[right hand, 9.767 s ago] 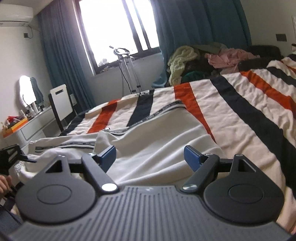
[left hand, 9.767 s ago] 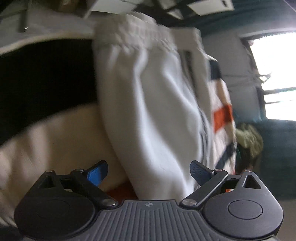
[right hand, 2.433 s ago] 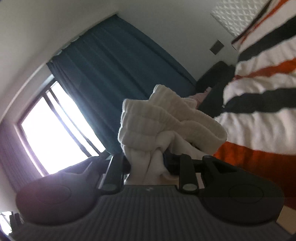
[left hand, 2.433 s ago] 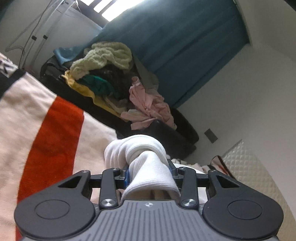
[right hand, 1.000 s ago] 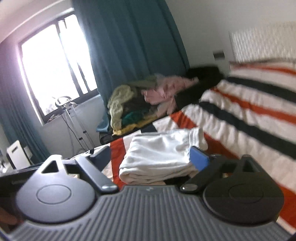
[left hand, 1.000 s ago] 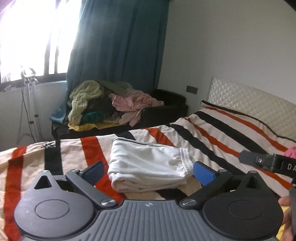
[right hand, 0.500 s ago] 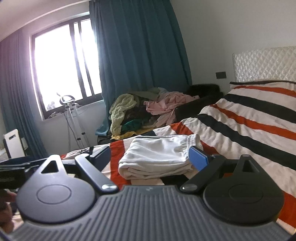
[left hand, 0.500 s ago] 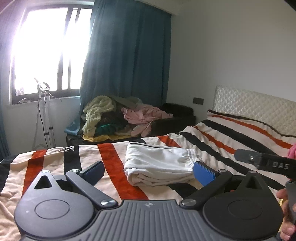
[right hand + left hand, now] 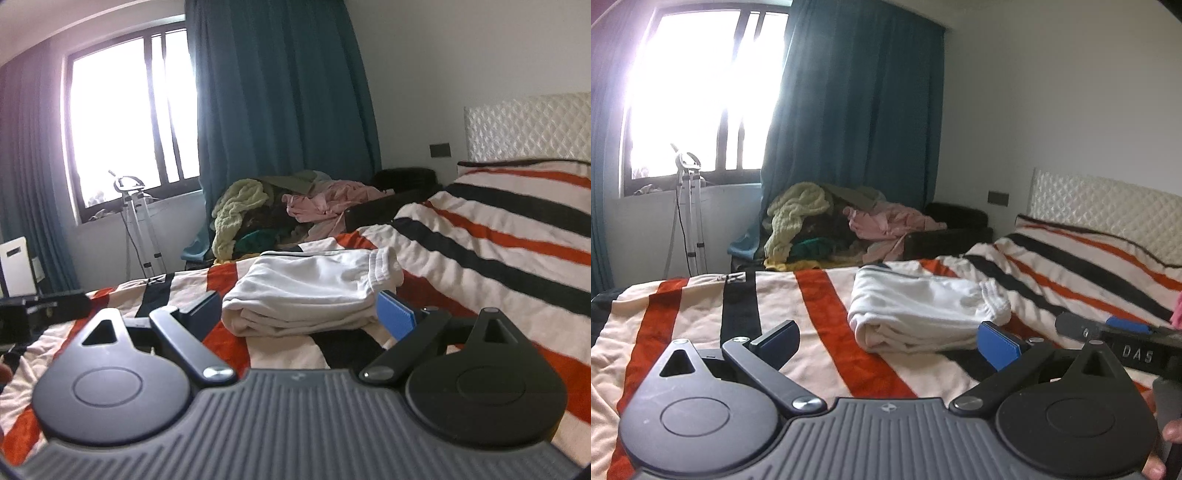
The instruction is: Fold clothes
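A white garment (image 9: 923, 310) lies folded into a thick bundle on the striped bedspread (image 9: 701, 317), its elastic waistband at the right end. In the right wrist view the same folded garment (image 9: 314, 291) rests just beyond the fingertips. My left gripper (image 9: 886, 341) is open and holds nothing, a little short of the bundle. My right gripper (image 9: 299, 314) is also open and empty, its blue pads either side of the near fold without touching it. The right gripper's body (image 9: 1123, 349) shows at the right edge of the left wrist view.
A pile of loose clothes (image 9: 295, 214) sits on a dark couch past the bed's far side. Teal curtains (image 9: 857, 147) and a bright window (image 9: 694, 103) stand behind. A metal stand (image 9: 689, 218) is below the window. The quilted headboard (image 9: 528, 125) is at the right.
Both grippers have sunk lower and pulled back a little from the folded garment, which lies still on the bed. Both stay open and empty.
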Demonstrator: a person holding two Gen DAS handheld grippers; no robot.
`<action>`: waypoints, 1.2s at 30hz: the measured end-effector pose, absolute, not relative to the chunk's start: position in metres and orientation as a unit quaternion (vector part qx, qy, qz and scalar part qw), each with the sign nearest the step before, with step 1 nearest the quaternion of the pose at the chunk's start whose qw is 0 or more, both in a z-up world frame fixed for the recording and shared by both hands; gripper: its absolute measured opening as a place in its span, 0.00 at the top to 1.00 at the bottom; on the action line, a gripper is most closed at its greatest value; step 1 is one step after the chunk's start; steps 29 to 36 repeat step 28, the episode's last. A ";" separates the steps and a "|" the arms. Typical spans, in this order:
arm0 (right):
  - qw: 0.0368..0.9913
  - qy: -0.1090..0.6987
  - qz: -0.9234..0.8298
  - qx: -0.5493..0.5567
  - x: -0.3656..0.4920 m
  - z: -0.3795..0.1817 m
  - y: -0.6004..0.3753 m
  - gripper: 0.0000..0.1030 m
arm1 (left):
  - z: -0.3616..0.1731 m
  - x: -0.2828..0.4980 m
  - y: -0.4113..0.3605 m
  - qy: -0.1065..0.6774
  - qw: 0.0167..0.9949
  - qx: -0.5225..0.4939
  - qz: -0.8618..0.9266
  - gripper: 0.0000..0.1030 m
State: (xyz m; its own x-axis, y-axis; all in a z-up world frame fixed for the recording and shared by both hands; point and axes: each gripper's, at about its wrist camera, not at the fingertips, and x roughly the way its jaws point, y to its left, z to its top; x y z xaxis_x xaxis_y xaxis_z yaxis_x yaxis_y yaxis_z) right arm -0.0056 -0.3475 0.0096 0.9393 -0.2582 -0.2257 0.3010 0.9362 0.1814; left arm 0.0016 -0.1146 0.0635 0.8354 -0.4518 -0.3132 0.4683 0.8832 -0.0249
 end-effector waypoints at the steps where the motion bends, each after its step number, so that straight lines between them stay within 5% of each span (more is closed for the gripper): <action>1: 0.978 0.100 -0.146 0.106 -0.003 0.007 -0.347 0.11 | 0.060 0.003 -0.115 0.158 0.958 0.031 -0.238 0.00; 36: 0.974 0.139 -0.160 0.077 0.023 -0.012 -0.340 0.11 | 0.024 0.027 -0.120 0.189 0.960 0.053 -0.200 0.00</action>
